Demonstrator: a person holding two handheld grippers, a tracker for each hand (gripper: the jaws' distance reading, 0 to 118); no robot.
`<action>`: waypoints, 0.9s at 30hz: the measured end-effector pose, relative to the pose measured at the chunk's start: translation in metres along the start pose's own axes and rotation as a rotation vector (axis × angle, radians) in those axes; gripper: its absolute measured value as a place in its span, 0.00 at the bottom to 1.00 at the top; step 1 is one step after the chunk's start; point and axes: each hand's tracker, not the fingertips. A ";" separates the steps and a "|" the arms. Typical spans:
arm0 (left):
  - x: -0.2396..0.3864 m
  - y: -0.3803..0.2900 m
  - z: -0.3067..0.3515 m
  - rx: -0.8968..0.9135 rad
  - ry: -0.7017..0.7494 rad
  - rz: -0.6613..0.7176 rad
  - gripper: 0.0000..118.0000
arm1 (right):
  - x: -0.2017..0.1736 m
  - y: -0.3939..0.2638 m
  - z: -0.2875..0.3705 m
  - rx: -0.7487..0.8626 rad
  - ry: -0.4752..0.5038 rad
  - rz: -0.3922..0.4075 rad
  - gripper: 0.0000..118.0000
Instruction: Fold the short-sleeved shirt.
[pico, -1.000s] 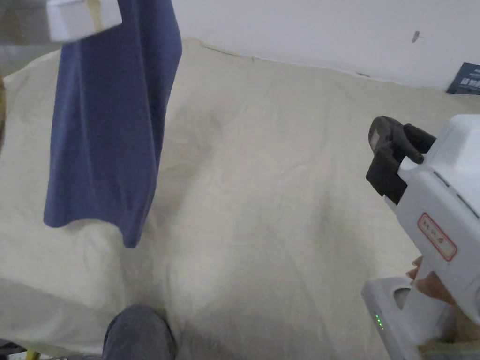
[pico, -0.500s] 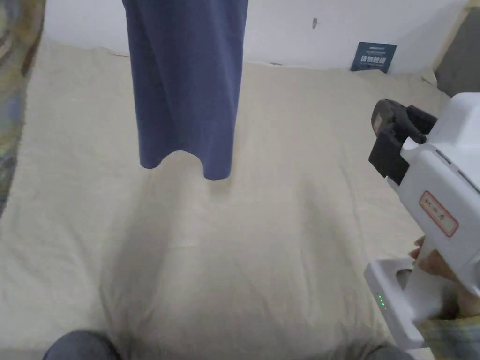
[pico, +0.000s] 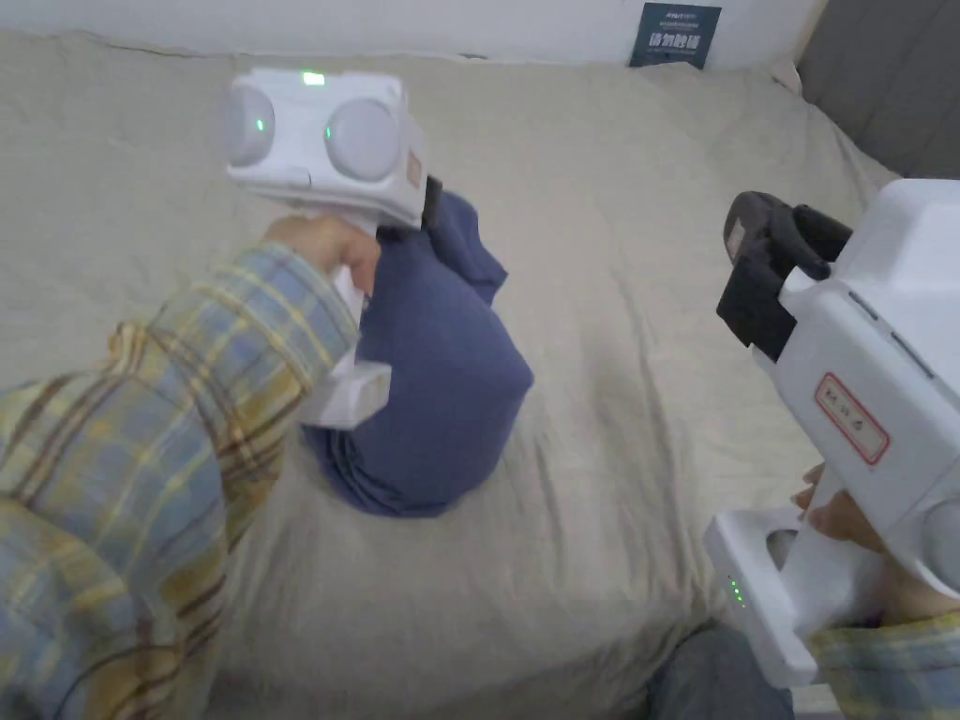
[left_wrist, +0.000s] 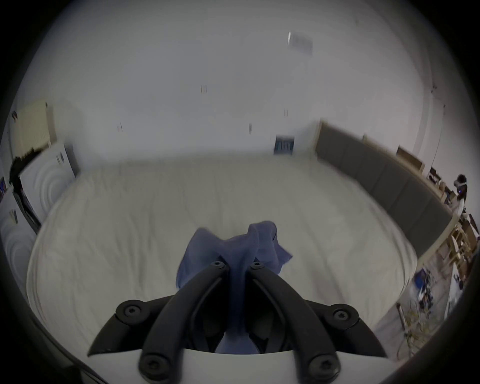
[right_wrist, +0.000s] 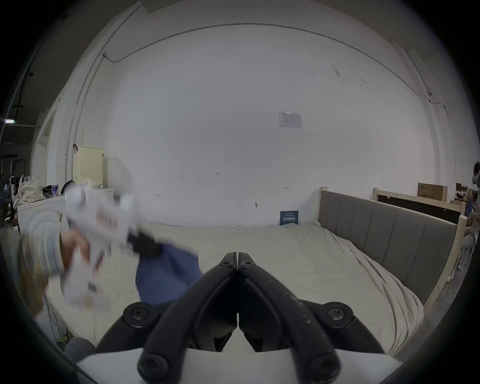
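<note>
The blue short-sleeved shirt (pico: 441, 375) lies in a bunched heap on the beige bed (pico: 609, 187), its top end still lifted. My left gripper (left_wrist: 239, 265) is shut on a fold of the shirt (left_wrist: 233, 249), with cloth pinched between both jaws. In the head view the left gripper (pico: 427, 202) sits at the top of the heap, held by a hand in a plaid sleeve. My right gripper (right_wrist: 237, 256) is shut with nothing in it, its jaws touching. It hovers at the right of the bed (pico: 764, 281), apart from the shirt (right_wrist: 166, 275).
A grey padded headboard (right_wrist: 384, 233) bounds the bed on the right. A white wall with a small dark sign (pico: 677, 34) runs along the far side. White cabinets (left_wrist: 44, 181) stand off the left end. My knees (pico: 722, 675) are at the near edge.
The shirt hung stretched in the air from the left gripper; now it has come down and piled on the bed. The head camera tilted down. The right gripper barely moved.
</note>
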 end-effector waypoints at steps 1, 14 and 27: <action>0.001 -0.022 -0.019 -0.067 0.000 0.000 0.08 | 0.002 -0.002 -0.002 -0.007 -0.005 -0.006 0.00; 0.010 -0.116 -0.055 0.052 -0.088 0.075 0.95 | -0.008 -0.019 -0.013 -0.061 0.011 0.005 0.00; -0.045 -0.130 0.118 0.695 0.297 -0.036 0.65 | -0.034 -0.034 -0.015 -0.053 0.052 -0.021 0.00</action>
